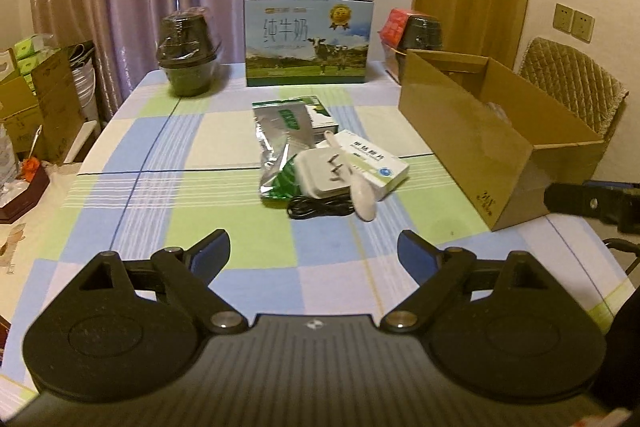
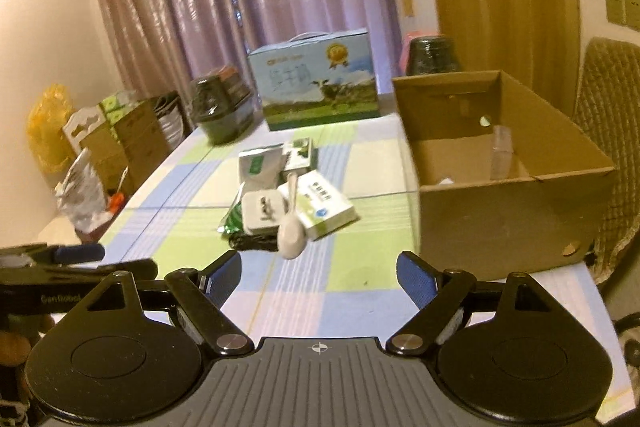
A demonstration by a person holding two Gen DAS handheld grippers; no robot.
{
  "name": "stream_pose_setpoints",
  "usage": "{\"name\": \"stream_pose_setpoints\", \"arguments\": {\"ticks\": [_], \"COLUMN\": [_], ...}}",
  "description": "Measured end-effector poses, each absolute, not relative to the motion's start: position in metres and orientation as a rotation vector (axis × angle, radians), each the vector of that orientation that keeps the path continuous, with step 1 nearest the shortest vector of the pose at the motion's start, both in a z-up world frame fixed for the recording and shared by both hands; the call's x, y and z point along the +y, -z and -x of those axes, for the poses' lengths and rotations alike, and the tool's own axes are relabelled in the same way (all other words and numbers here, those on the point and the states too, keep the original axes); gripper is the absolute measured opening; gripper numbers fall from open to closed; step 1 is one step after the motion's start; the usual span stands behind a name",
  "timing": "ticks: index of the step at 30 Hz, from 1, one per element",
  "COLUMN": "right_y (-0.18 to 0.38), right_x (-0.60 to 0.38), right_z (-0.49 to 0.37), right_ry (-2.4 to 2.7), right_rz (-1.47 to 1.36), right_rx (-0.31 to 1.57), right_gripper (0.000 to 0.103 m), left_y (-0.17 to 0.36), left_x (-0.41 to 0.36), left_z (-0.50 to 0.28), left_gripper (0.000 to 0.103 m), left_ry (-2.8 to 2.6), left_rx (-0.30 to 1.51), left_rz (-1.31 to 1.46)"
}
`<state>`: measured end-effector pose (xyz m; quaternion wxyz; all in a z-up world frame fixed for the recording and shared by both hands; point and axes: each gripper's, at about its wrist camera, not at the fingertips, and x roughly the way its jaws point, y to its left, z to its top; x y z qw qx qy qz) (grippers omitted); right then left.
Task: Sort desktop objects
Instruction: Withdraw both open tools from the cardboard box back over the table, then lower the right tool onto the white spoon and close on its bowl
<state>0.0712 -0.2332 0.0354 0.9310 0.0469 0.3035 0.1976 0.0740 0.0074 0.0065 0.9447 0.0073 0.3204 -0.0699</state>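
Left wrist view shows the clutter heaped mid-counter: a white power adapter (image 1: pixel 320 175) with its prongs up lies on a silver-and-green foil pouch (image 1: pixel 282 143), a white spoon (image 1: pixel 362 195) leans across a white medicine box (image 1: pixel 372 163), and a black cable (image 1: pixel 320 207) coils at the near edge of the heap. A small green-and-white carton (image 1: pixel 322 117) sits just behind the pouch. The cardboard box (image 1: pixel 500 151) stands open to the right of the heap, near but apart from it. The checked counter (image 1: pixel 160 163) also carries a milk gift carton (image 1: pixel 306 41) at the far edge, flanked by wrapped dark pots (image 1: pixel 188 55).

The left gripper (image 1: pixel 314 253) hangs over the near counter, jaws wide, holding nothing. The right gripper (image 2: pixel 318 273) is likewise spread wide and empty, short of the heap.

Only the right wrist view looks into the cardboard box, where a clear plastic case (image 2: pixel 502 153) leans against the far-right wall; the left view shows mainly its outer side.
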Motion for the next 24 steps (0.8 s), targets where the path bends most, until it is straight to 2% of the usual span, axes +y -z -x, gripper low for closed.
{"name": "stream_pose_setpoints", "arguments": {"ticks": [13, 24], "right_y": [-0.007, 0.028], "right_x": [-0.204, -0.180], "right_z": [-0.097, -0.148], "right_ry": [-0.453, -0.463], "right_rz": [-0.055, -0.014], "right_rx": [0.681, 0.722], "right_gripper": [0.082, 0.082], "left_y": [0.013, 0.042], "left_x": [0.021, 0.027], "left_z": [-0.097, -0.149], "left_gripper": [0.088, 0.088], "left_ry": [0.157, 0.212], "left_rx": [0.683, 0.709], "left_rz": [-0.066, -0.168]}}
